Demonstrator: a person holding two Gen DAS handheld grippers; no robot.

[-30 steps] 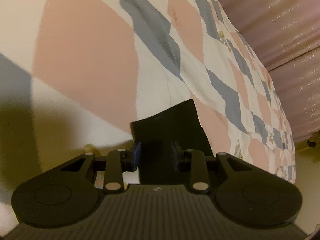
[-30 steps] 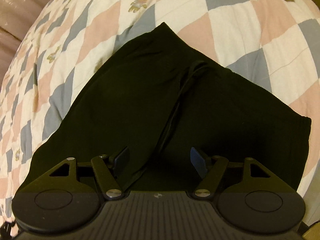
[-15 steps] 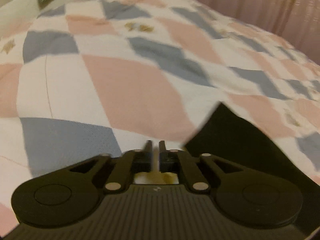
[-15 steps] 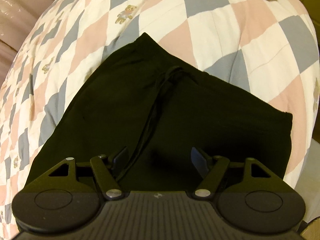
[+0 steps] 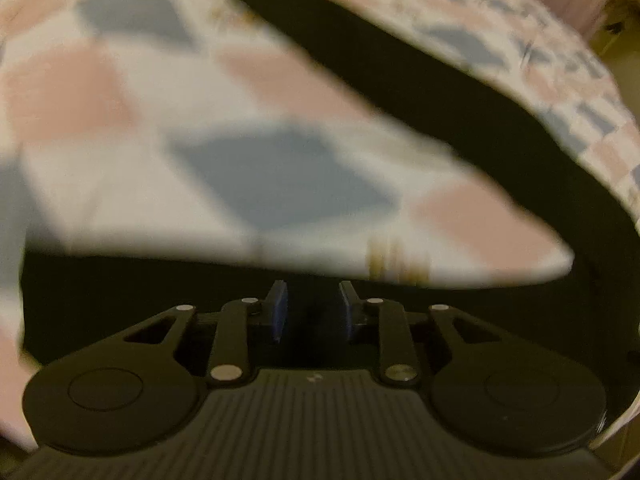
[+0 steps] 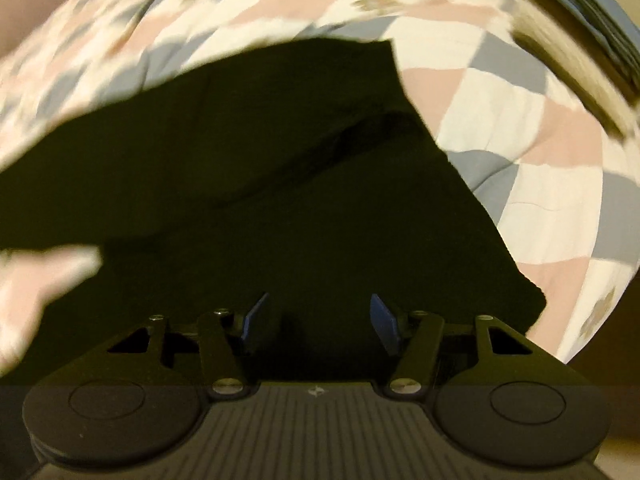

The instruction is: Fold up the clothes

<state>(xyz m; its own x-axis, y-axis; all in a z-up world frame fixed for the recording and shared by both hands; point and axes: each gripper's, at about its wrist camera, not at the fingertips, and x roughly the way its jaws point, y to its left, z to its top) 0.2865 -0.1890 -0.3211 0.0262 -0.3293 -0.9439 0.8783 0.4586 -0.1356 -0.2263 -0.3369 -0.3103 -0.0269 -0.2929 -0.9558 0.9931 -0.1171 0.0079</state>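
Black trousers (image 6: pixel 280 184) lie across a checked quilt (image 6: pixel 540 152). The left gripper (image 5: pixel 312 312), jaws parting and empty, hovers over dark cloth at 6 o'clock. The right gripper (image 6: pixel 320 320), jaws narrowing but apart, pinches nothing.

Open quilt (image 6: pixel 540 128) seen far and right of the black garment (image 6: pixel 280 184), stacked pillows (image 6: pixel 580 28) crowding the far right

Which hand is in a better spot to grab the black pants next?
Probably the right gripper: it hangs over the black pants, jaws closing. The left gripper, jaws opening, sits at their edge beside the quilt.
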